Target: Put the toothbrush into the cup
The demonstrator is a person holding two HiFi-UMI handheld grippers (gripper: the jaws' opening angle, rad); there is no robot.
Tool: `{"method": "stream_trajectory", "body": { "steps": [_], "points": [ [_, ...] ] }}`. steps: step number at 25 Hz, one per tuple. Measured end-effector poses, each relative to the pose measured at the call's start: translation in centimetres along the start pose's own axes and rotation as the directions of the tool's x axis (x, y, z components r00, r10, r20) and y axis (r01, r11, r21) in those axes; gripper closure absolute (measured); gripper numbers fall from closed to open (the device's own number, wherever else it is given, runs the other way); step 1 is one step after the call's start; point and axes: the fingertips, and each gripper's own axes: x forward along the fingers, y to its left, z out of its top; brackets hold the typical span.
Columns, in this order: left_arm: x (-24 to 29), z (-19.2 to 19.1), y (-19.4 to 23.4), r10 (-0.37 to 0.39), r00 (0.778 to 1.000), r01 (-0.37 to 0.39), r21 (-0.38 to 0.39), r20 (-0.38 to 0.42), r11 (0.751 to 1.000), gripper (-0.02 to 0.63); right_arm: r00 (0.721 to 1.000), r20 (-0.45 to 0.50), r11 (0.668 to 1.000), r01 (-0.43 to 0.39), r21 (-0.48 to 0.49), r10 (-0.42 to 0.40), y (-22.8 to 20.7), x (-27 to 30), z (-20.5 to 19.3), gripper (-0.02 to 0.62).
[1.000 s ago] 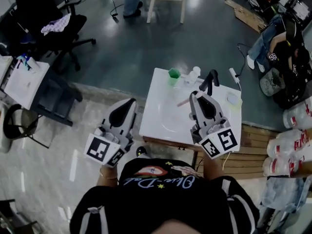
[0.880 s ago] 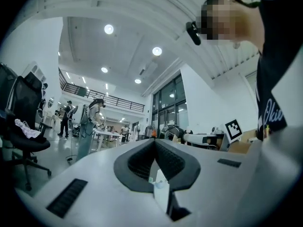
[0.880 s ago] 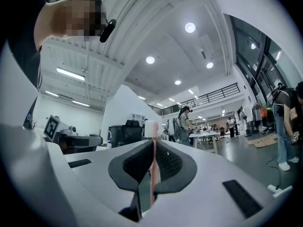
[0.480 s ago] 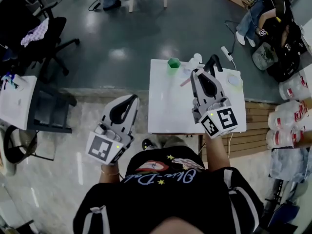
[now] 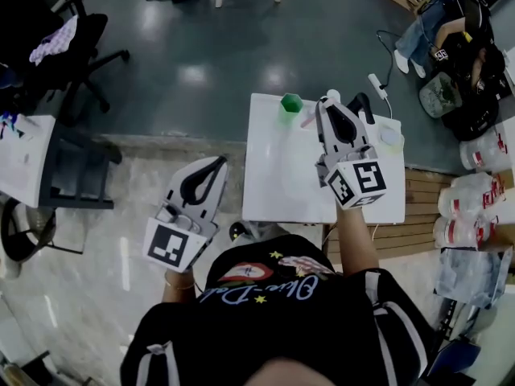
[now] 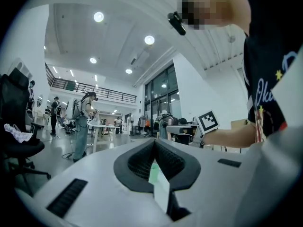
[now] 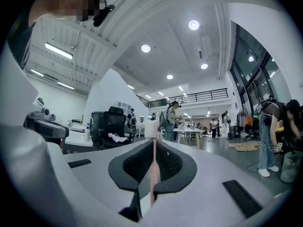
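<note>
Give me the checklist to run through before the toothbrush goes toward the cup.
1. Grip: the right gripper is shut on the pink toothbrush, bristle head above the jaw tips. Ok.
2. Cup: the green cup stands upright near the far edge of the white table. Ok.
3. Alignment: the toothbrush is beside the cup, not over its mouth. Not ok.
4. Left gripper: shut, empty, off the table's left side, away from the cup. Ok.
5. Room inside the cup: cannot tell.
</note>
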Motion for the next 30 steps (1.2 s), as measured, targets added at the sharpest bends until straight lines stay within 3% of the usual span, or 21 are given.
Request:
{"method": "stream_trajectory", "body": {
  "steps": [8,11,19,30],
  "points": [
    [1.3,0.4,2.1,0.096,0.995,-0.096,0.017,0.004,0.995,0.606,0.999,-0.024,1.0,-0.029,0.012,0.029,-1.9,3.6,-2.4,0.584],
    [2.1,0.8,2.4,0.103,0.995,-0.103,0.025,0.016,0.994,0.606,0.999,-0.031,0.999,-0.041,0.02,0.042,-2.5,4.9,-3.3,0.584],
    [3.7,-0.4,3.3,0.129,0.99,-0.128,0.027,-0.05,0.991,0.606,0.997,-0.066,0.999,-0.047,0.021,0.048,-4.1,7.3,-6.1,0.584],
    [5.3,-1.6,4.2,0.165,0.982,-0.164,0.018,-0.093,0.986,0.606,0.982,-0.177,0.997,-0.074,-0.01,0.071,-5.1,9.3,-11.2,0.584]
  ]
}}
